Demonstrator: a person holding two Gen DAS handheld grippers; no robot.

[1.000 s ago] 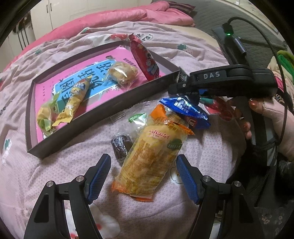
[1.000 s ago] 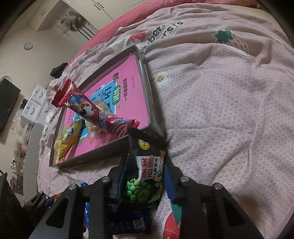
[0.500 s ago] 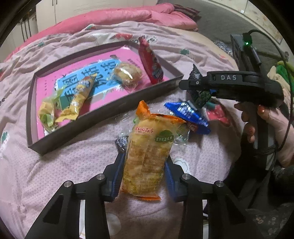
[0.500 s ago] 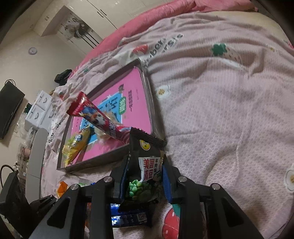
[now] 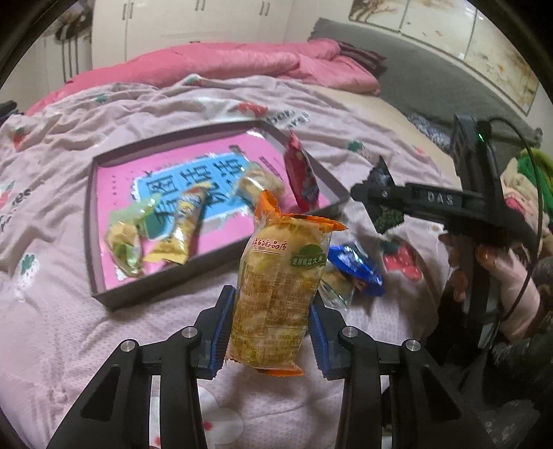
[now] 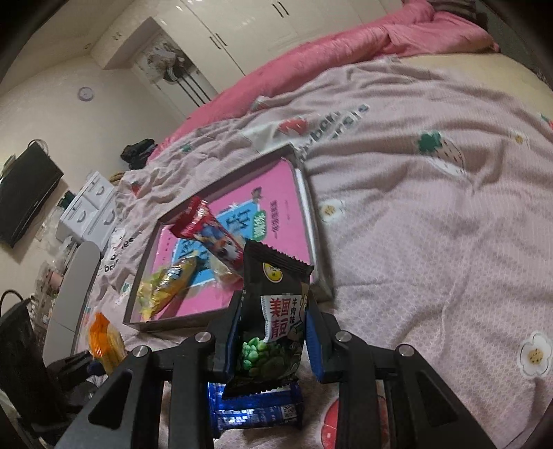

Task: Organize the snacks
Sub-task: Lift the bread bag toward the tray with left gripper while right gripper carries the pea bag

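Observation:
My left gripper (image 5: 273,328) is shut on a yellow-orange snack pack (image 5: 276,293), lifted off the bed in front of the dark tray (image 5: 100,273). My right gripper (image 6: 273,340) is shut on a black pea snack bag (image 6: 273,317), also raised; in the left wrist view it (image 5: 383,203) hangs right of the tray. In the pink-floored tray lie a red packet (image 5: 302,178), a clear-wrapped cake (image 5: 259,181) and two yellow-green packets (image 5: 179,228). A blue packet (image 5: 352,267) lies on the bed; the right wrist view has the blue packet (image 6: 255,407) under my fingers.
The bed has a pink strawberry-print cover (image 6: 432,224) with a pink quilt (image 5: 242,65) bunched at the far side. A person's hand (image 5: 501,273) holds the right gripper at the right. White cupboards (image 6: 221,31) and a small drawer unit (image 6: 90,210) stand beyond the bed.
My left gripper closed on the yellow-orange pack and lifted it off the bed. The right gripper rose with the black pea bag.

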